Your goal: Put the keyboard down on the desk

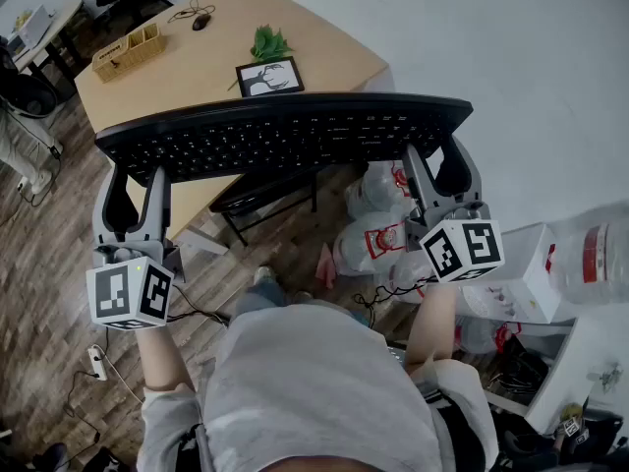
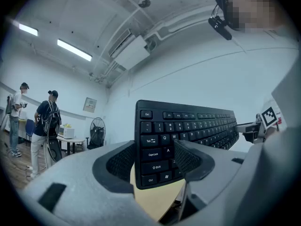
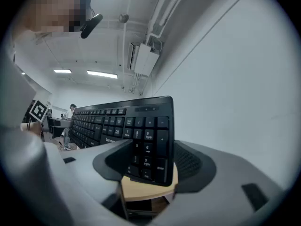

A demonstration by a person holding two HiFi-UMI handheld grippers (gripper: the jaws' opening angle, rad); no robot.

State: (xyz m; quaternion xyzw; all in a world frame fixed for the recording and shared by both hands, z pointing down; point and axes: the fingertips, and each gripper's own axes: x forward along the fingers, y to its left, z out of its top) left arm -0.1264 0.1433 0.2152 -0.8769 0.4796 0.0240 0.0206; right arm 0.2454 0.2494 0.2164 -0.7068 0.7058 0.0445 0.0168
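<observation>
1. Well, the keyboard (image 1: 285, 136) is up in the air in front of the person. It hangs over the near edge of the desk (image 1: 216, 47), which lies toward 11 o'clock.
2. The left gripper (image 1: 138, 180) pinches its left end, by the Ctrl and Shift keys. The right gripper (image 1: 439, 165) pinches its right end, by the number keys. Both pairs of jaws stand wide and squeeze the keyboard.
3. I think it is light, hard and stiff. The plastic looks smooth, so it could slip. Holding both ends seems best.
4. Its long side runs from 9 to 3 o'clock. The keys face up. The top row points to 12 and the bottom row to 6.
</observation>
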